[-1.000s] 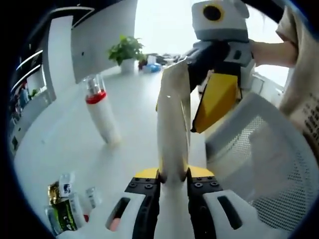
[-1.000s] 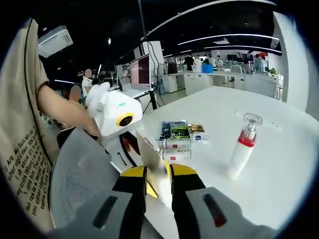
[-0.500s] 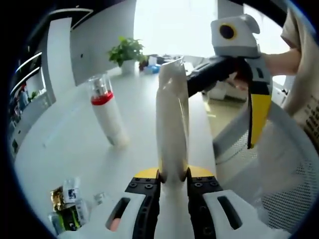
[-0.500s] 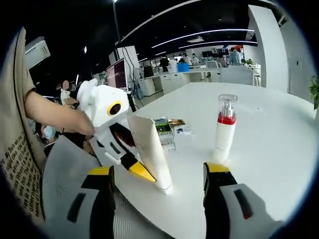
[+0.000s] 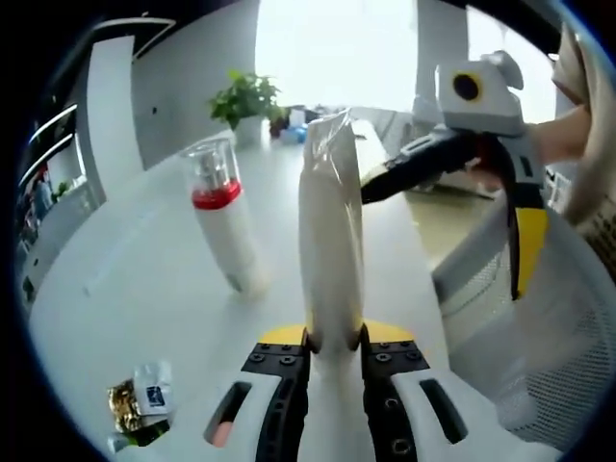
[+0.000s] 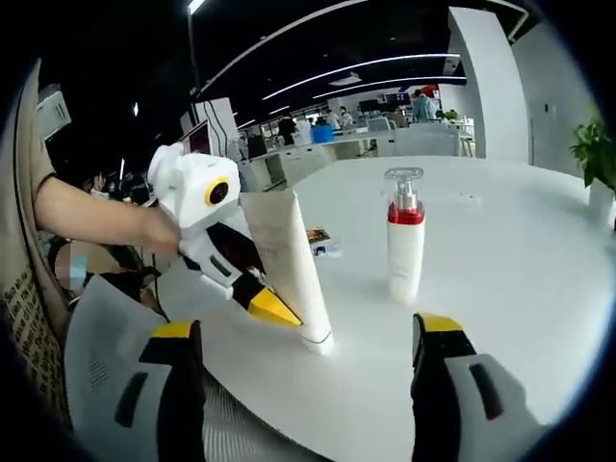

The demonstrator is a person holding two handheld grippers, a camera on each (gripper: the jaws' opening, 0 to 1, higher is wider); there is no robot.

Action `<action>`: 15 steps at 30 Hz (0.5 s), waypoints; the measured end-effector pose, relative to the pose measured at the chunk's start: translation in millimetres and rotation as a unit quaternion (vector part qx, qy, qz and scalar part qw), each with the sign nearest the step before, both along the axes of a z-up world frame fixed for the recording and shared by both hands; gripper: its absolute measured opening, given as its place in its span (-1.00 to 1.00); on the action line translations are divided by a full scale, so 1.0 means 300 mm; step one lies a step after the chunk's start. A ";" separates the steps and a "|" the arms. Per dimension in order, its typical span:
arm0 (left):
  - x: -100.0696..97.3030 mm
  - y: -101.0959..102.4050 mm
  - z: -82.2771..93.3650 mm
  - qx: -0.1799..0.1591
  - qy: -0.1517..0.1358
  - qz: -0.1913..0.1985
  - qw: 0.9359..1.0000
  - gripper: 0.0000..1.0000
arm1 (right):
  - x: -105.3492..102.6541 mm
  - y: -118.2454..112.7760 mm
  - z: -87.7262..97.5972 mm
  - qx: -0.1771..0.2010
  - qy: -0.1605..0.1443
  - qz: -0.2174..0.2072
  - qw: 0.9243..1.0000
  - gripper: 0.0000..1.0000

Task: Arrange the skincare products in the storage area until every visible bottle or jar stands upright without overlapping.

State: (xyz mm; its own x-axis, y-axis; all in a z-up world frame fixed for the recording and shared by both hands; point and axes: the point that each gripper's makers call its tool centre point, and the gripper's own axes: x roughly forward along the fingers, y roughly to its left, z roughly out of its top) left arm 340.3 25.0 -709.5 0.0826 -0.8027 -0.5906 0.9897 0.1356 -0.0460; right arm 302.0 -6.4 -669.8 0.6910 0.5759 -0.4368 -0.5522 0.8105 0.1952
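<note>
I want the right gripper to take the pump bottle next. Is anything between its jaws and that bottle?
Nothing visible. In the right gripper view the open right gripper looks across bare table to the pump bottle. The white tube, held by the left gripper, stands apart to one side.

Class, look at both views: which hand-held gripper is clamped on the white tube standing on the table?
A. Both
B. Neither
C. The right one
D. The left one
D: the left hand-held gripper is shut on the white tube, while the right hand-held gripper hangs wide open, apart from the tube.
</note>
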 end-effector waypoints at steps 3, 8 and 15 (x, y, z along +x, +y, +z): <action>0.024 -0.006 0.002 -0.005 0.000 0.002 1.000 -0.68 | 0.005 -0.008 0.000 -0.003 -0.001 -0.007 1.000 0.84; 0.069 -0.017 0.005 -0.015 0.004 0.009 1.000 -0.68 | 0.006 -0.014 -0.005 -0.011 -0.002 -0.012 1.000 0.84; 0.116 -0.033 0.010 -0.018 0.000 0.010 1.000 -0.68 | 0.013 -0.029 -0.008 -0.010 0.000 -0.026 1.000 0.85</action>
